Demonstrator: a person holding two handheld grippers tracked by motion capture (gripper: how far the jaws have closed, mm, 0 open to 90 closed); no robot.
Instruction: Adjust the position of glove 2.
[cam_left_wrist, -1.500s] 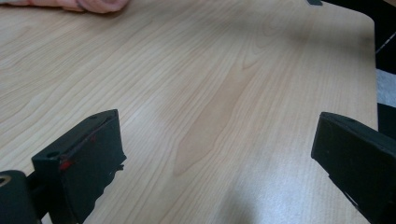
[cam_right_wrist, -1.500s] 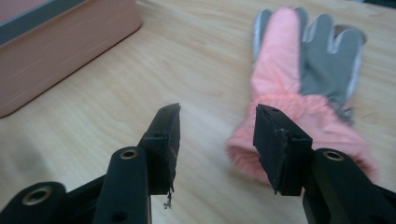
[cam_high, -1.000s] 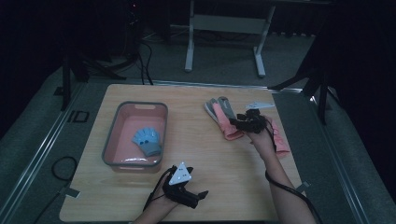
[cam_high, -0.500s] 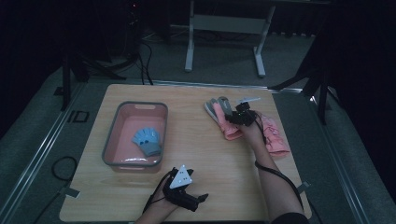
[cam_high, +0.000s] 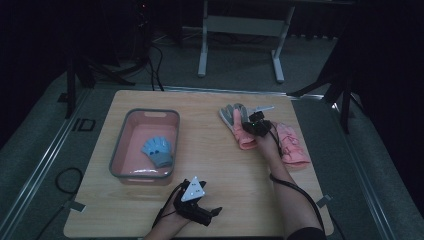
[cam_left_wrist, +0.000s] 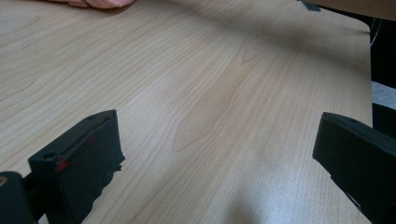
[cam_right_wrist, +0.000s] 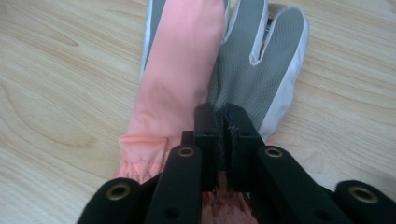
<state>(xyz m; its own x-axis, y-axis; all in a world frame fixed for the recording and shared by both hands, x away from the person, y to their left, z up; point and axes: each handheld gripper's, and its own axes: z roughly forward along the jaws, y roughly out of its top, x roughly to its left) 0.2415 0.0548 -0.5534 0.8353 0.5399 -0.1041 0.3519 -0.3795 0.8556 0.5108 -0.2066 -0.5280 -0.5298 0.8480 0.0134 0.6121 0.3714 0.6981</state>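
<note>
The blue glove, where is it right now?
In the high view the blue glove lies inside the pink bin on the table's left half, well apart from the pink-and-grey glove at right.

The right gripper (cam_high: 253, 121) sits on a glove (cam_high: 239, 126); a second glove (cam_high: 291, 145) lies just right of it, the tub (cam_high: 144, 144) well left, the left gripper (cam_high: 205, 212) nearer the person.

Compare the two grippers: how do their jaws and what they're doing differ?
The right gripper has just closed its jaws on the pink and grey glove; the left gripper stands wide open with nothing between its jaws. The right works at the table's far side; the left rests near the front edge. Both have black jaws.
</note>
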